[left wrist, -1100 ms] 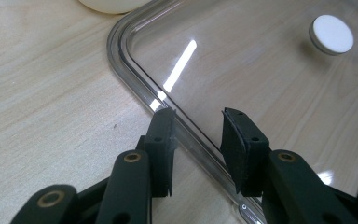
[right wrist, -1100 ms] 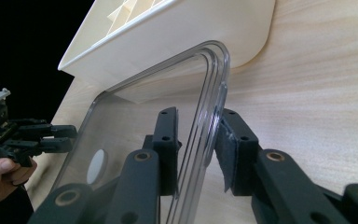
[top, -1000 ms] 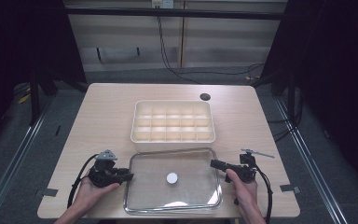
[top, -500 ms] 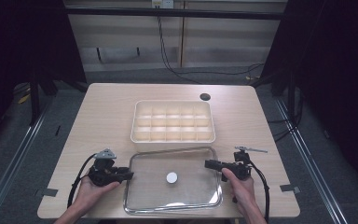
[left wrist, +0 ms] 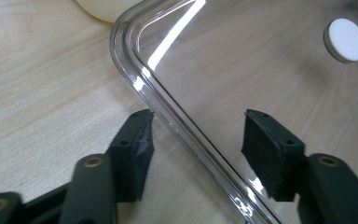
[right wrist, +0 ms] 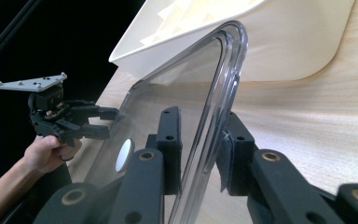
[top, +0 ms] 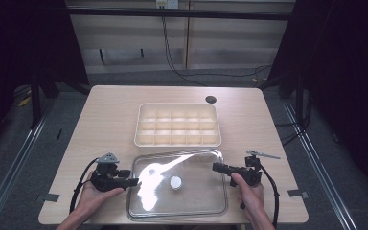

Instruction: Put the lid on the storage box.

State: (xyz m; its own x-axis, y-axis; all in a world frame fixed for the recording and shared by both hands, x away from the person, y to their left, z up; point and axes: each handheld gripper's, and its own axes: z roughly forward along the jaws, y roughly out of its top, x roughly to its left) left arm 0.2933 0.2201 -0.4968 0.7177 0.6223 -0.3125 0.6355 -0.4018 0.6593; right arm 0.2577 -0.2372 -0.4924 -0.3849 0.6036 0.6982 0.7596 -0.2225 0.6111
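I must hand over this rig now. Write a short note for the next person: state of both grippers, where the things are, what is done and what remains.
Left gripper: open, jaws straddling the clear lid's left rim, not yet closed.
Right gripper: jaws on either side of the lid's right rim; whether they pinch it, I cannot tell.
Lid: near table edge, white knob in its middle.
Cream compartment tray: behind the lid, uncovered, looks empty.
Likely left: close both, lift lid onto tray.

The left gripper, held in the left hand, points right with jaws spread apart. The right gripper, in the right hand, points left, jaws nearly closed.
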